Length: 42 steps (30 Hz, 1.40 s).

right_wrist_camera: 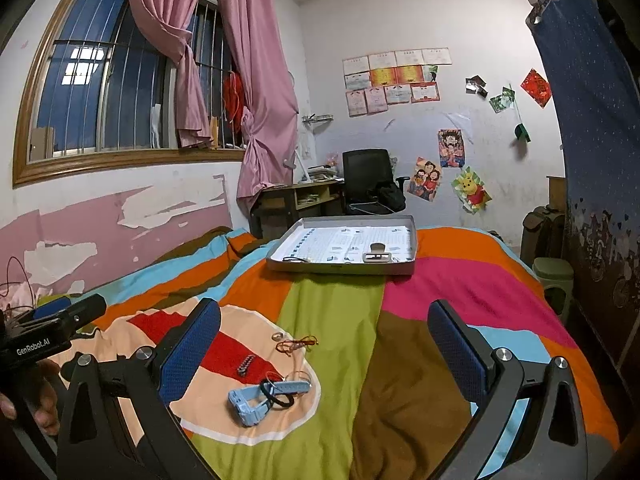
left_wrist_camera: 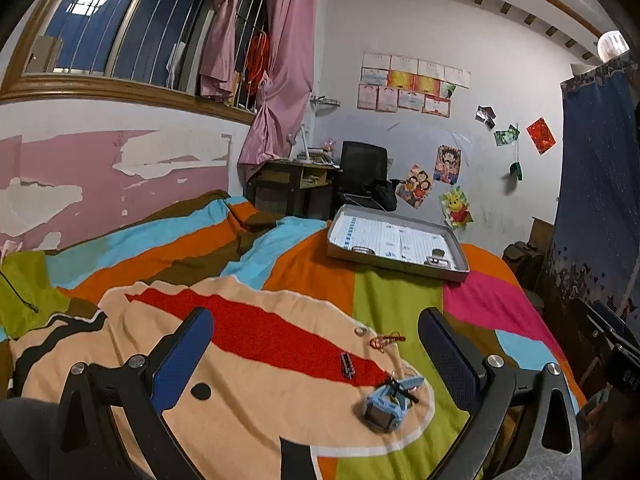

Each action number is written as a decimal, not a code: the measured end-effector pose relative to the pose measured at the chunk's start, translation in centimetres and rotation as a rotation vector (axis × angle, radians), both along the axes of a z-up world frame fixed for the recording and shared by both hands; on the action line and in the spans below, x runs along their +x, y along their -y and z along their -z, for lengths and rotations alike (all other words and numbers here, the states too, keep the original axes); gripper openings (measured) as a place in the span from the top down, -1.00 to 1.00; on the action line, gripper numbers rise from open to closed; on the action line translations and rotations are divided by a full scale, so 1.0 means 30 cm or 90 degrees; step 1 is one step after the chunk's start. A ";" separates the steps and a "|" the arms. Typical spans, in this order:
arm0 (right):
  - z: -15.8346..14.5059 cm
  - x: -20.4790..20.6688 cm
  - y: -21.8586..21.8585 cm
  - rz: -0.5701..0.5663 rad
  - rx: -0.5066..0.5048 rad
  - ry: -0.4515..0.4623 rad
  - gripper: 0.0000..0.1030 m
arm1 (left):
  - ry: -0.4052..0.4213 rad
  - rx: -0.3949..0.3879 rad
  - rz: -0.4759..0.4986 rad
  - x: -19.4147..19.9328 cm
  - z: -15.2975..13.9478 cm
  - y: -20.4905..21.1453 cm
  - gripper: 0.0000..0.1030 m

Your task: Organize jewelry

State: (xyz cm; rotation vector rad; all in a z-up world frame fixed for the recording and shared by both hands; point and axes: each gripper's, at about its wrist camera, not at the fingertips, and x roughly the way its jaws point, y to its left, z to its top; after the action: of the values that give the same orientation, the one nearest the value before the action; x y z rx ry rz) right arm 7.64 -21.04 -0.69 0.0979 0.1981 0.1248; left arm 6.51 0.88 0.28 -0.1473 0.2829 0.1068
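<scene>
Bed (right_wrist_camera: 340,320), covered by a blanket in orange, green, pink, blue and brown blocks, with a peach oval patch toward its near left part.

Tray (right_wrist_camera: 414,248): shallow grey box lid lined with printed paper, resting toward the far end of the bed. Contents: a pale rectangular clasp-like piece (right_wrist_camera: 376,257) near its front edge, a thin dark loop (right_wrist_camera: 294,259) at its front left corner; further detail too small to tell.

Loose jewelry, all on the peach patch, well apart from the tray:
- light blue watch (right_wrist_camera: 256,398), lying on its side, strap spread.
- black hair tie (right_wrist_camera: 276,396), lying over the watch strap, touching it.
- small dark beaded piece (right_wrist_camera: 245,365), just beyond the watch.
- orange-red cord bracelet (right_wrist_camera: 298,343), beyond the beaded piece.
- small silver ring (right_wrist_camera: 277,336), just beside the cord.

Left tool (left_wrist_camera: 316,344): blue-padded fingers spread wide apart, holding nothing, hovering near the watch (left_wrist_camera: 386,402) and cord bracelet (left_wrist_camera: 386,340).

Right tool (right_wrist_camera: 324,340): fingers spread wide apart, holding nothing, above the near part of the bed.

A hand (right_wrist_camera: 40,396) grips the left tool's handle at the left edge of the right wrist view.
</scene>
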 end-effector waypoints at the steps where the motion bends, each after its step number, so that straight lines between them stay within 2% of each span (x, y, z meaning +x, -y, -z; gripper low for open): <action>1: 0.000 0.005 -0.004 0.001 0.001 0.001 -0.98 | 0.002 0.002 0.000 0.009 -0.004 0.001 -1.00; 7: -0.022 0.057 -0.015 -0.008 -0.006 0.007 -0.98 | -0.015 -0.003 0.000 0.085 -0.014 0.000 -1.00; 13: -0.043 0.133 -0.009 -0.011 -0.011 0.004 -0.98 | -0.082 -0.023 0.004 0.190 0.023 -0.020 -1.00; 22: -0.029 0.323 0.008 -0.029 -0.011 -0.047 -0.98 | -0.169 -0.047 0.000 0.355 0.080 -0.057 -1.00; 33: 0.004 0.571 -0.030 -0.073 -0.032 -0.085 -0.98 | -0.185 -0.029 0.010 0.581 0.126 -0.055 -1.00; 38: 0.043 0.703 -0.037 -0.086 -0.024 -0.106 -0.98 | -0.185 -0.010 0.018 0.652 0.189 -0.055 -1.00; 42: 0.097 0.800 -0.054 -0.108 -0.046 -0.117 -0.98 | -0.201 -0.001 0.036 0.685 0.242 -0.054 -1.00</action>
State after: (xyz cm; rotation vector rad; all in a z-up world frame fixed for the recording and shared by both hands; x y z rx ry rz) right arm 31.65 -19.41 -3.60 0.0203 0.3940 0.2771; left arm 27.05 2.49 -6.97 -0.1232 0.6022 0.0742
